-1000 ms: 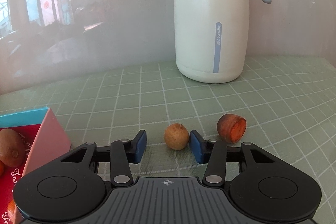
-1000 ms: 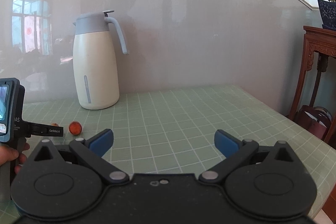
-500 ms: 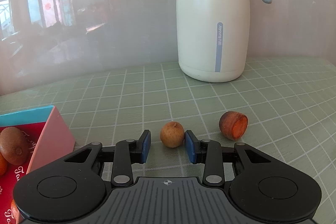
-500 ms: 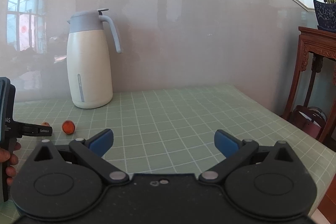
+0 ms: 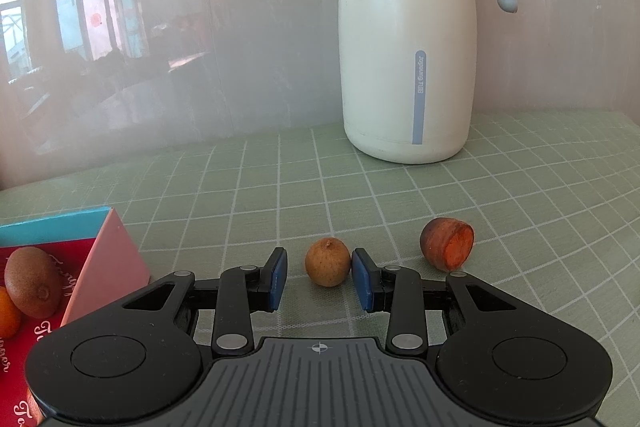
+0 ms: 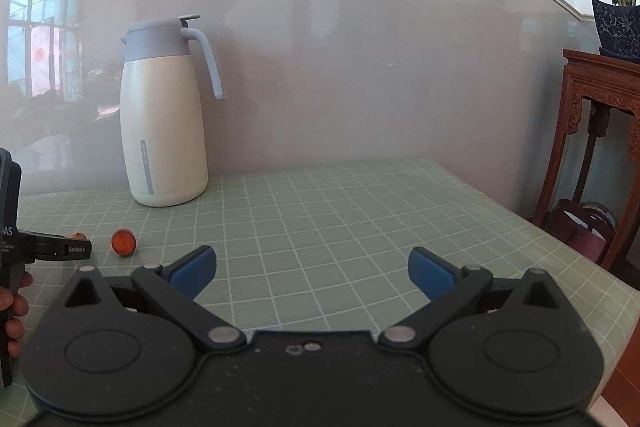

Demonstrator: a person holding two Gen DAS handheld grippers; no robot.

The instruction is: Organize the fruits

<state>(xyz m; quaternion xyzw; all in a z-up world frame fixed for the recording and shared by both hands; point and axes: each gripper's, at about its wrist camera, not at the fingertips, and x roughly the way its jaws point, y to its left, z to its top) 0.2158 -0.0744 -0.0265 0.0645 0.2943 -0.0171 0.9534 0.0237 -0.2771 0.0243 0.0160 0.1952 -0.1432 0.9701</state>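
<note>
Tan longan [image 5: 328, 262] on the green checked tablecloth [image 5: 520, 195], between the blue pads of the left gripper [image 5: 319, 279]: right pad touching, left pad just short, not yet pinched. Just right, a cut orange-fleshed fruit [image 5: 447, 243]. Far left, kiwi [image 5: 32, 282] in red box [image 5: 108, 259]. Behind, cream thermos jug [image 5: 406, 47]. Right gripper [image 6: 312, 273] spread wide, holding nothing.

I see a pale green tabletop [image 5: 520, 187] gridded with white lines, a cream jug [image 5: 404, 67] with a grey-blue lid and stripe, a tan round fruit [image 5: 327, 262], a brown fruit piece [image 5: 446, 243] cut orange, a teal-and-pink box [image 5: 108, 259], and black tongs [image 5: 318, 279] with blue pads [image 5: 278, 279].
</note>
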